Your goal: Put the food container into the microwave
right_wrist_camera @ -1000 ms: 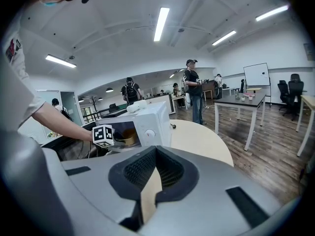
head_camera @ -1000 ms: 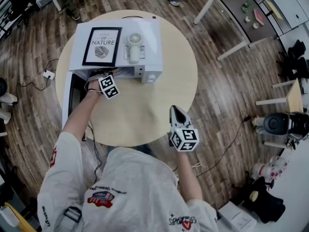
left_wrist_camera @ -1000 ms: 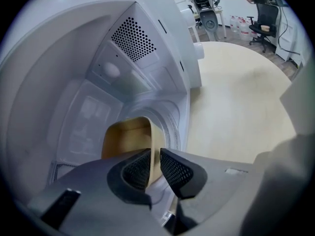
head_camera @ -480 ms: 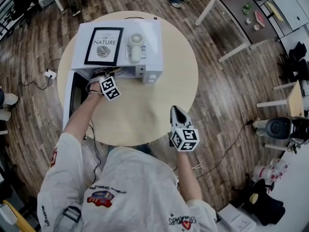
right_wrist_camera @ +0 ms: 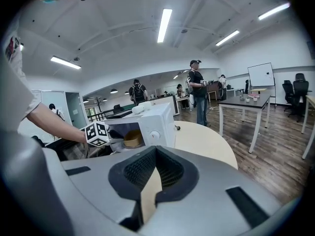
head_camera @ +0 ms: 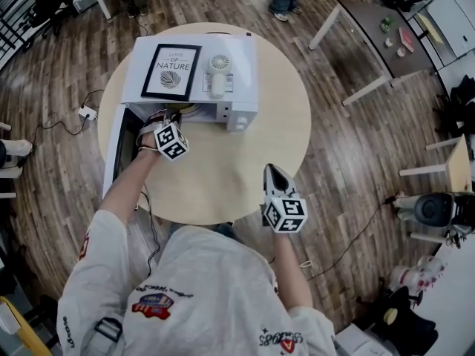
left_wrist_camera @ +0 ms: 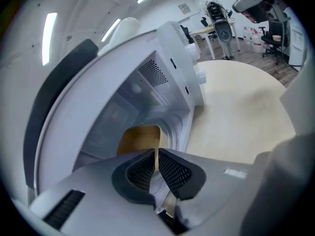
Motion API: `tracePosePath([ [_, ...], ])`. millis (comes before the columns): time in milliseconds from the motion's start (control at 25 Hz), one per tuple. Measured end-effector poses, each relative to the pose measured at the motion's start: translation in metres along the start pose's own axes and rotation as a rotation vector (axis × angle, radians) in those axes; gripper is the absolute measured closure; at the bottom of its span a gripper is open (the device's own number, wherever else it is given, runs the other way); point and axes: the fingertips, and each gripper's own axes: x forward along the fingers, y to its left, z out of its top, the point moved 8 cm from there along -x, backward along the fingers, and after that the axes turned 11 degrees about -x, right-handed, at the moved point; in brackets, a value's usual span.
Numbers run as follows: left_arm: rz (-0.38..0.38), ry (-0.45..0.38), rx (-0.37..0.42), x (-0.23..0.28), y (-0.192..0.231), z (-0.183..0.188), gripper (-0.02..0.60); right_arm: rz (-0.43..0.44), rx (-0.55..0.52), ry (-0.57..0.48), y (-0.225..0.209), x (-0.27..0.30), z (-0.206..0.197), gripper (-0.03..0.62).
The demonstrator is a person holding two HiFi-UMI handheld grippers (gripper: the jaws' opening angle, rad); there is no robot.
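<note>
Back left tongs (left_wrist_camera: 156,156), just closing on nothing, straight out of microwave (head_camera: 239,95) mouth without nudging food container (left_wrist_camera: 140,137) inside; leave right tongs (right_wrist_camera: 155,156) shut, empty, off microwave's front.

Smooth white shell, matt pale top

The microwave (head_camera: 241,87) wears smooth, faintly glossy white casing. The round table (head_camera: 245,154) looks like matt pale wood; the floor (head_camera: 356,139) is dark, grainy planks. The food container (right_wrist_camera: 132,139) appears matt tan
</note>
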Motion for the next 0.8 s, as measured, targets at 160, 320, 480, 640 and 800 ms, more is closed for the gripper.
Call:
tracePosePath([
  [160,0.024,-0.035,-0.046,-0.019,0.005,-0.003,0.569,0.022,-0.013,-0.014,0.005,0.002,0.005,0.591],
  [320,0.036,-0.054,-0.134,-0.036,0.008,-0.008,0.575,0.041,-0.031,-0.023,0.01,0.004,0.012,0.591],
  [480,0.038,-0.091,-0.253,-0.056,0.011,-0.011,0.577,0.06,-0.049,-0.033,0.017,0.004,0.019,0.591],
  [640,0.056,-0.114,-0.318,-0.075,0.016,-0.014,0.577,0.084,-0.074,-0.046,0.022,0.011,0.029,0.591],
  [800,0.071,-0.139,-0.372,-0.095,0.016,-0.017,0.577,0.102,-0.086,-0.063,0.028,0.016,0.037,0.592],
])
